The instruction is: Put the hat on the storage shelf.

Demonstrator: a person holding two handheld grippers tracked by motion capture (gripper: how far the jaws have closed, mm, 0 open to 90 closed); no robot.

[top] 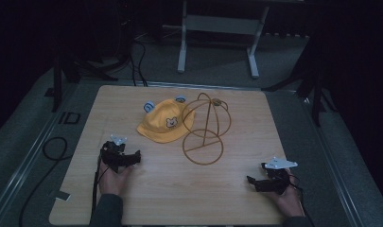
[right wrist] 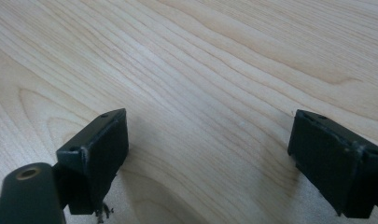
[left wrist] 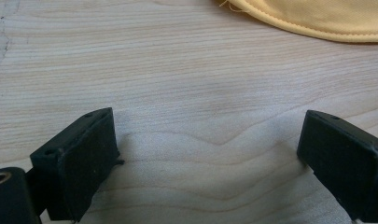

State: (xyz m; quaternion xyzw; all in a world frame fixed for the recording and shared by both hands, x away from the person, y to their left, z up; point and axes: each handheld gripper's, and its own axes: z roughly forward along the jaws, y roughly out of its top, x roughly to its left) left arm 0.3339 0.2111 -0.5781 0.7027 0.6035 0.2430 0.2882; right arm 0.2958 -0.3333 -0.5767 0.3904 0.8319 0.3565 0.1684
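A yellow child's hat (top: 164, 124) with a bear patch and two small blue ears lies on the wooden table (top: 179, 189), near the middle. Its brim edge (left wrist: 312, 21) shows at the top of the left gripper view. A brown wire hat stand (top: 204, 130) stands just right of the hat, touching its brim. My left gripper (top: 125, 153) rests at the front left, a short way in front of the hat, jaws wide apart with bare wood between them (left wrist: 210, 140). My right gripper (top: 257, 176) sits at the front right, also open over bare wood (right wrist: 210, 140).
The table is ringed by a grey floor mat. A black cable loop (top: 54, 149) lies off the left edge. A white metal frame (top: 217, 35) stands beyond the far edge, with dark tripod legs (top: 312, 90) at the right.
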